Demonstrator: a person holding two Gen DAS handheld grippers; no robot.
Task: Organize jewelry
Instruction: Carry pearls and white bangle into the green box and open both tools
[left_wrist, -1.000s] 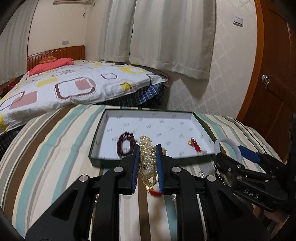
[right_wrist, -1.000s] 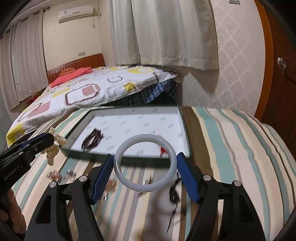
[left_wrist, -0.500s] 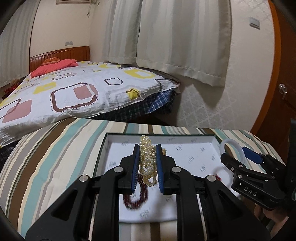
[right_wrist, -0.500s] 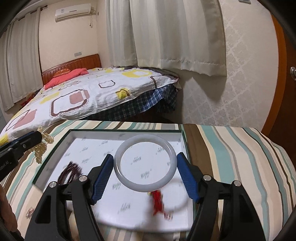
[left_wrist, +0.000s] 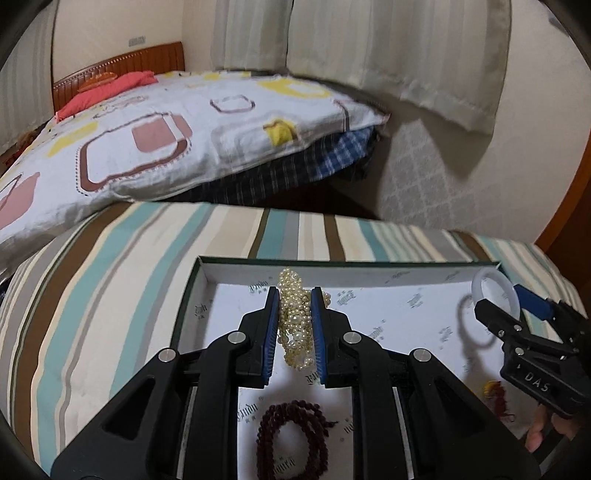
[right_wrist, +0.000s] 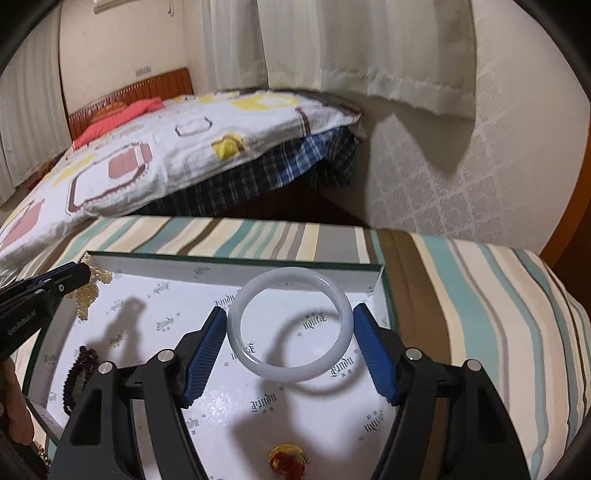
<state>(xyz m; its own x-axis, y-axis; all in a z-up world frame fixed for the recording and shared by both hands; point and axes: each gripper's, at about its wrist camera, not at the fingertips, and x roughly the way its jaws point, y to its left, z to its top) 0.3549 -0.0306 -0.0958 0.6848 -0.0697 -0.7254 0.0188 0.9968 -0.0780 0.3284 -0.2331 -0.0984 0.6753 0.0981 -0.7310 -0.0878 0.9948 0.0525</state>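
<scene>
My left gripper (left_wrist: 294, 299) is shut on a bunch of cream pearl necklace (left_wrist: 295, 321), which hangs over the far left part of the white-lined green box (left_wrist: 229, 273). My right gripper (right_wrist: 290, 314) is shut on a pale white bangle (right_wrist: 236, 339), holding it by its sides above the box's far right corner (right_wrist: 373, 273). In the right wrist view the left gripper (right_wrist: 83, 269) and its pearls (right_wrist: 86, 295) show at the left edge. The left wrist view shows the right gripper (left_wrist: 498, 298) with the bangle (left_wrist: 478, 291).
A dark red bead bracelet (left_wrist: 291, 435) and a red-and-gold ornament (right_wrist: 286, 458) lie in the box. The box rests on a striped cloth (left_wrist: 110, 288). A bed (left_wrist: 166, 140), curtains and a wall stand beyond. A hand (right_wrist: 14, 406) shows at the lower left.
Both grippers have moved forward from over the striped cloth to above the box, each still carrying its piece. The bracelet and ornament now lie beneath and near them.
</scene>
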